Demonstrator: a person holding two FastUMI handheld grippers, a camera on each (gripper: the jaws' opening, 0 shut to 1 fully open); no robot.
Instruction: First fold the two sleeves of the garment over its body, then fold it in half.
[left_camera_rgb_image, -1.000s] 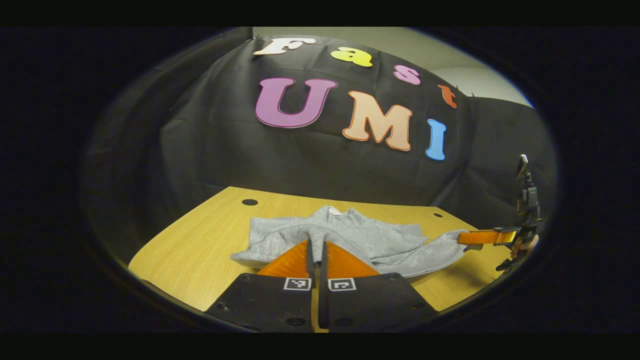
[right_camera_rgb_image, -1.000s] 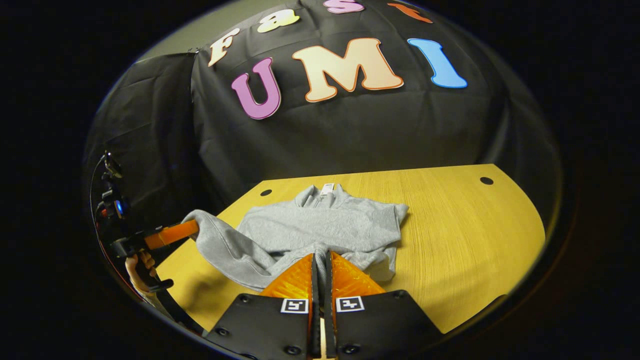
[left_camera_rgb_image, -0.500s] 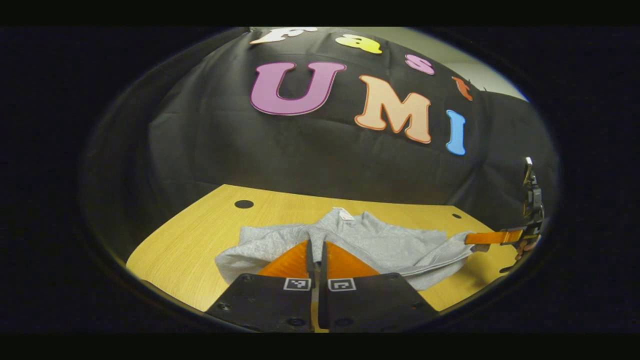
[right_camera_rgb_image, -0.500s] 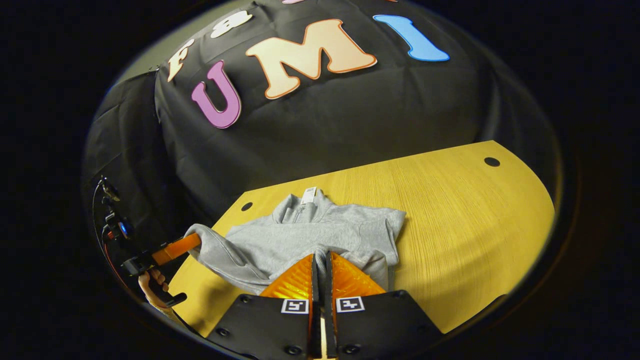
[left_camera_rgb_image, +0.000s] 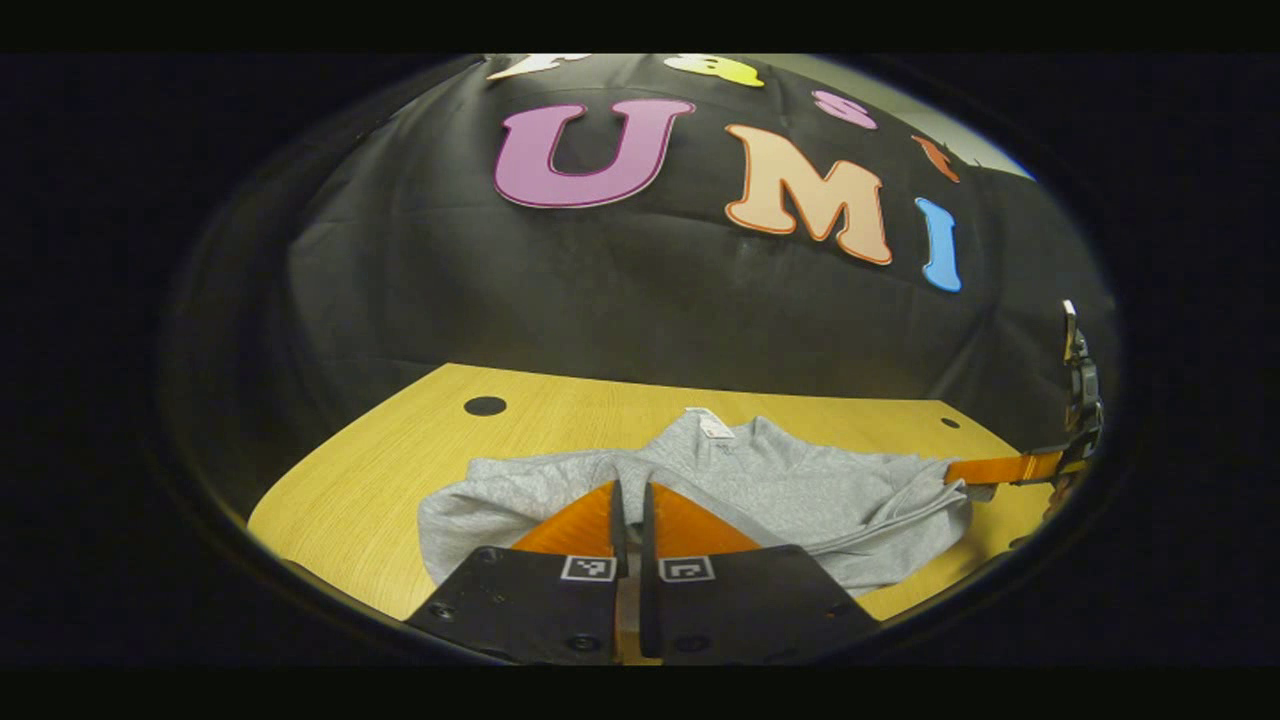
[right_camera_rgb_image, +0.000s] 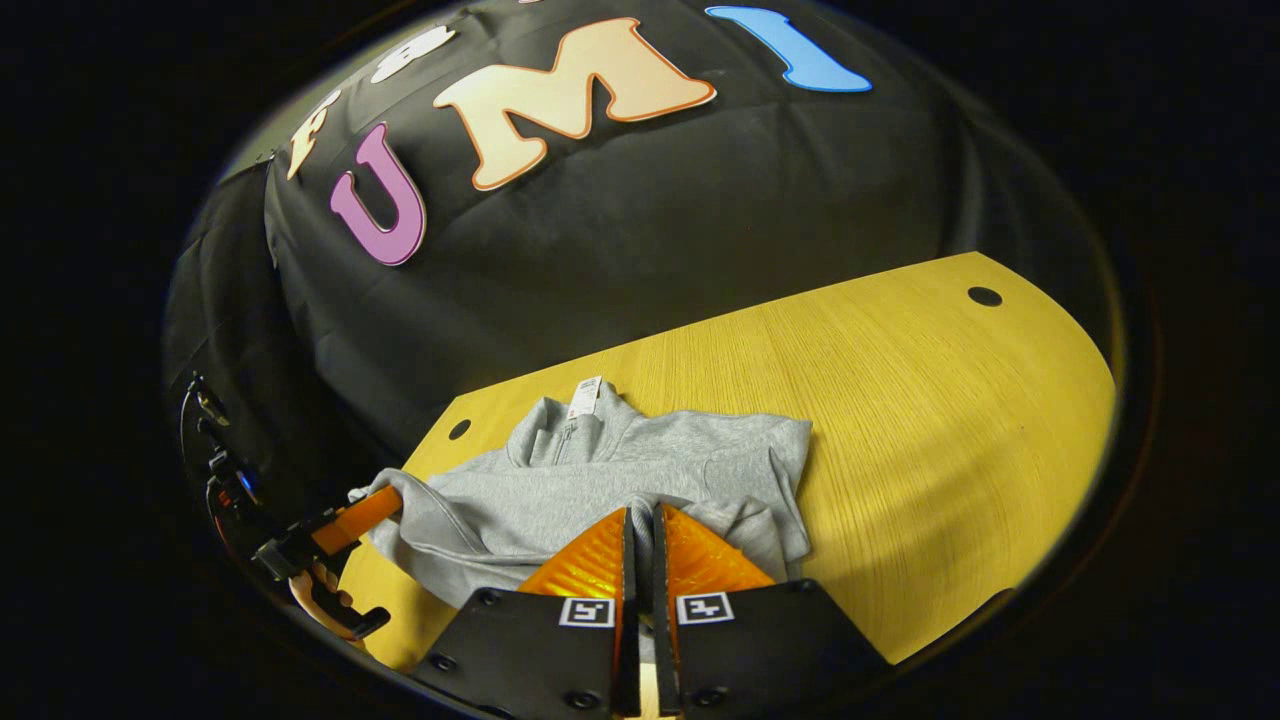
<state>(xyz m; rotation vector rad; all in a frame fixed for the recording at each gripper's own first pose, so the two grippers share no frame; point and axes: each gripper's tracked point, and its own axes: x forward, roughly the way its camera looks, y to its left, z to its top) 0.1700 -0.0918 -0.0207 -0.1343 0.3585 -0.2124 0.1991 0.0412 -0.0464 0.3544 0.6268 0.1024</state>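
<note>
Both grippers are pinched tight on the grey sweatshirt (right_camera_rgb_image: 640, 470) and the final fold is underway. Sleeves look tucked over the body already, so that stage reads as done. What's left is the half fold. The right gripper (right_camera_rgb_image: 640, 525) has its orange fingers together with grey cloth squeezed between them at the hem end, the end farthest from the collar tag (right_camera_rgb_image: 585, 395). The left gripper (left_camera_rgb_image: 628, 500) is clamped the same way on the hem's other corner, its fingers closed on fabric. From the right gripper view, that left gripper (right_camera_rgb_image: 385, 500) holds its corner just above the wooden table (right_camera_rgb_image: 950, 400). Collar end lies flat on the table; hem end is lifted and bunching toward it. How neatly the sleeves sit underneath is hard to tell from here.
</note>
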